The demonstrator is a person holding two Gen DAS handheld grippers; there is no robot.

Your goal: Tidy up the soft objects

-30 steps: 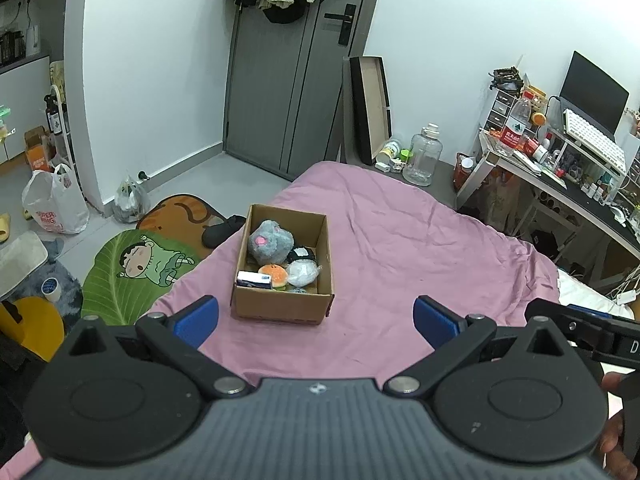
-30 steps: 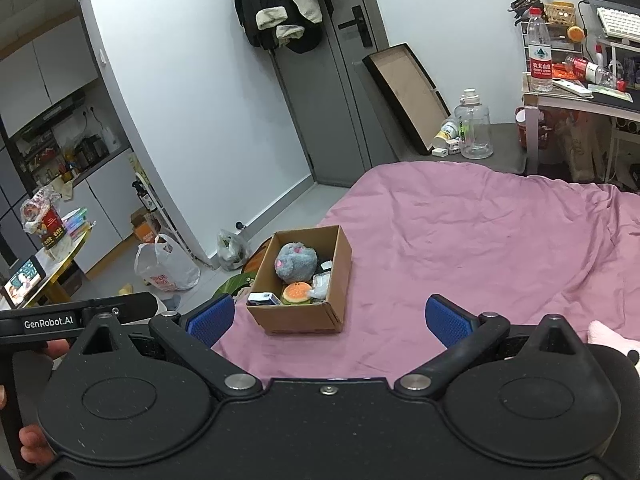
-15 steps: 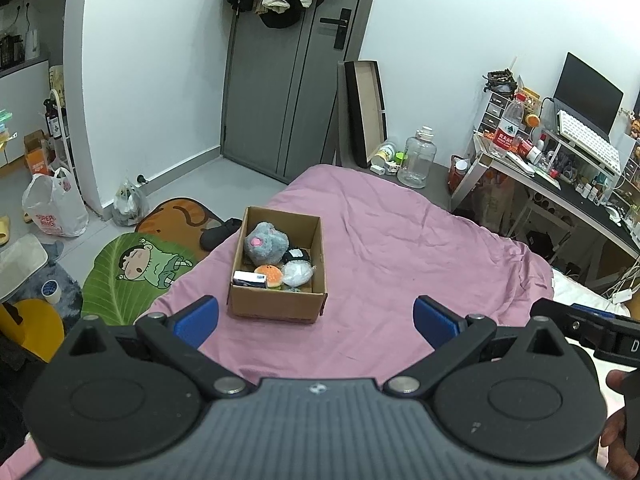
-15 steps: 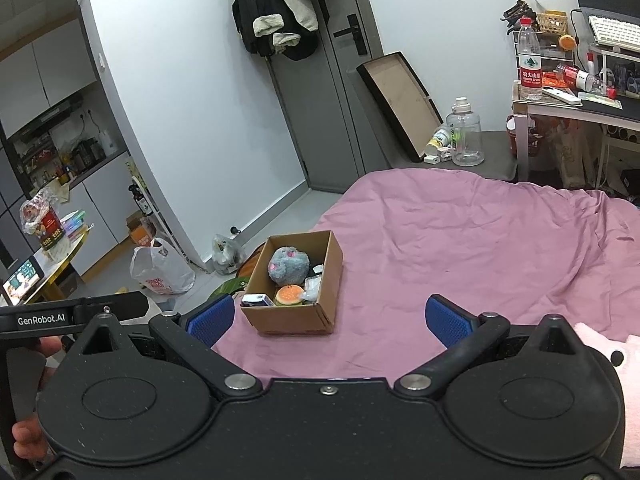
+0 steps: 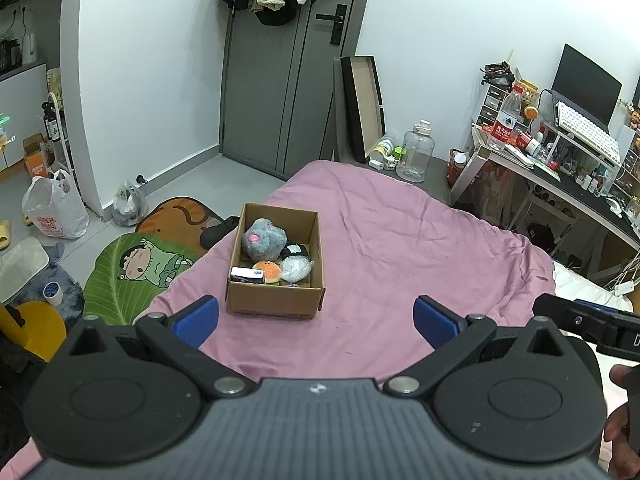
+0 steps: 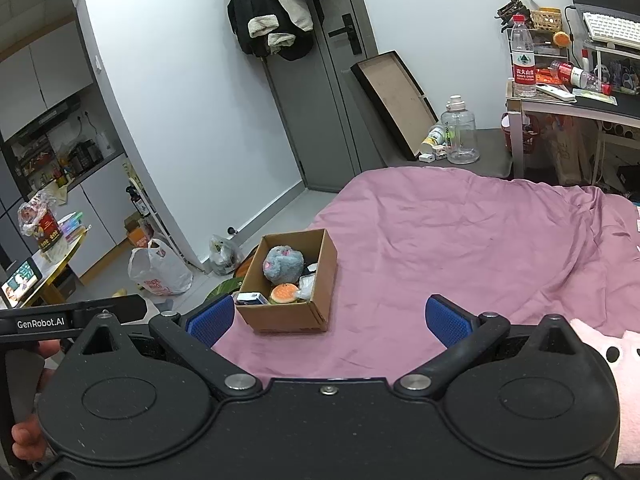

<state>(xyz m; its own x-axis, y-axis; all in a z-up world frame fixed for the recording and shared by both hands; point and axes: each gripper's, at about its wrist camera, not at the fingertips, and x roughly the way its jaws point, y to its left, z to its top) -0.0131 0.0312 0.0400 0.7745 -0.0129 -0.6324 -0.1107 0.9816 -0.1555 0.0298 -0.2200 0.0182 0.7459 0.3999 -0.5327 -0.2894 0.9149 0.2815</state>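
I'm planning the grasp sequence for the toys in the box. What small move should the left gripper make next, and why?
Probably ease the left gripper forward and down toward the cardboard box. Both it and the right gripper are open, hold nothing, and sit short of the box on the pink bedsheet. The grey plush stands tallest among the items, so it looks the easiest first grasp.

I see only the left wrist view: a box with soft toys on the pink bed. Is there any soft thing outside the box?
Observer: Yes. The right wrist view shows a pink soft toy at its lower right edge.
Operator: Is the right gripper holding it?
Observer: No. The right gripper is open, with nothing between its fingers.
Operator: Where is the toy from that gripper?
Observer: Beside the gripper's body, on its right side, partly hidden behind it.
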